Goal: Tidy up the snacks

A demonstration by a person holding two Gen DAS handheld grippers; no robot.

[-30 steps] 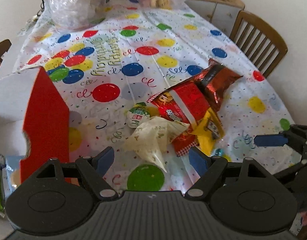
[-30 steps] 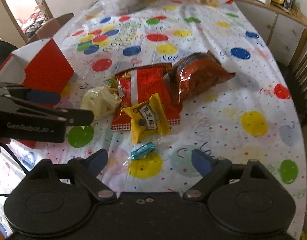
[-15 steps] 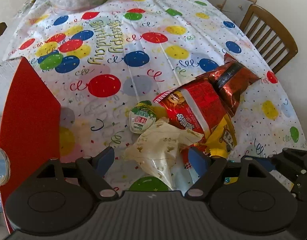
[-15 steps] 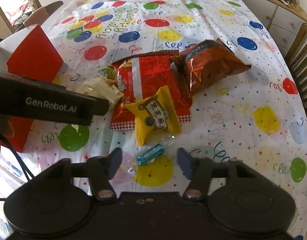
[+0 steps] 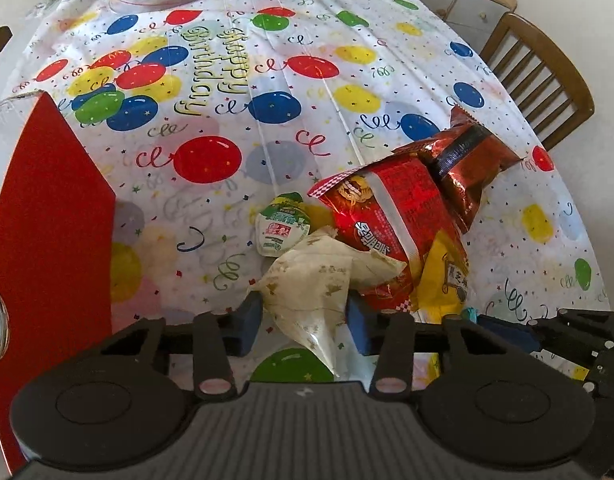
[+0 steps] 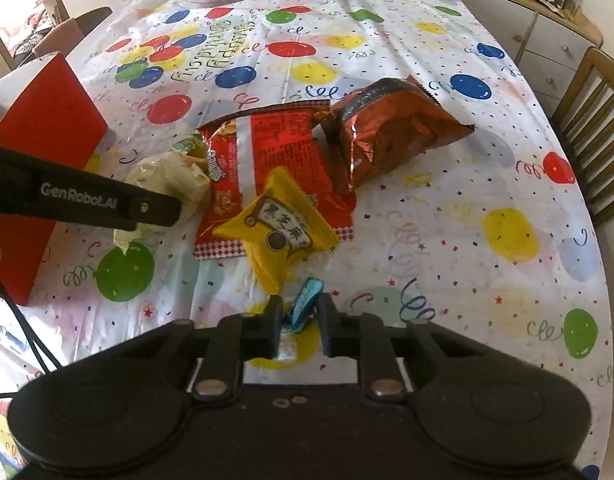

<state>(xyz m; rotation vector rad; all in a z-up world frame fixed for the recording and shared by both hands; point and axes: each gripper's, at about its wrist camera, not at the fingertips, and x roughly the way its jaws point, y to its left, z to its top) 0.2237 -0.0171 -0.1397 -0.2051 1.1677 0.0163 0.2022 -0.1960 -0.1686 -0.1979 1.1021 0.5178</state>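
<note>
The left hand-held gripper (image 5: 305,322) clenches a cream wrapper (image 5: 319,280) near the worktop's (image 6: 487,184) near edge; the right hand-held gripper (image 6: 299,320) pinches a teal candy (image 6: 305,304), partly hidden. A red box (image 5: 51,232) is cut off at left.

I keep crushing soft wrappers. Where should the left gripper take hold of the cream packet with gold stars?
Grip the cream packet at its tapered, flat near tail, coming in low from the near table edge. The puffy body lies farther in against the red bag; the left gripper already straddles that narrow end.
</note>
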